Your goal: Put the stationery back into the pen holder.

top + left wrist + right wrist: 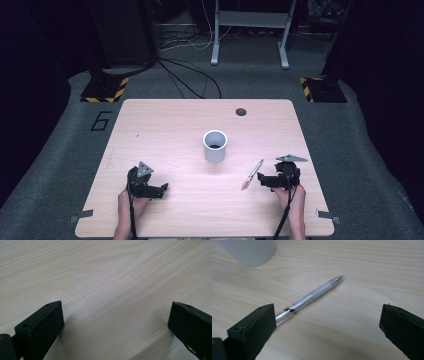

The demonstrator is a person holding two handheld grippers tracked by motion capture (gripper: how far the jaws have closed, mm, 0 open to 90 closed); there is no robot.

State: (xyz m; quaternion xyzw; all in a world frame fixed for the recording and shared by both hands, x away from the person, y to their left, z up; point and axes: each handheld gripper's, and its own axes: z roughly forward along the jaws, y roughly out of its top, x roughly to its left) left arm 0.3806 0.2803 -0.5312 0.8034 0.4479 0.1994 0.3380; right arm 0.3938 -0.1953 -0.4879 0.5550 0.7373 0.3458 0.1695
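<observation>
Right claw, near the surface's right edge: jaws spread wide and holding nothing, low over the surface and pointed at the pen. In the right gripper view the pen lies flat on bare wood, its rear end passing behind the left-hand jaw and its metal tip aimed up and to the right, so the barrel runs aslant across the gap rather than squarely between the jaws. In the high view it lies toward the right edge of the surface, just beside the right claw, with the white cup standing upright near the surface's centre, apart from it. The cup's base shows at the upper left of the right gripper view.

Left claw, toward the near left corner: likewise fully open and empty, over bare wood.

The step in hand appears to be the grasp of the pen. To do it well, the right claw should probably be turned until the jaws stand across the barrel, then moved so the mid-barrel lies centred in the gap. Lowered until the jaws nearly touch the wood, it can close gently. A thin, round barrel may roll or skid if one jaw reaches it first.
</observation>
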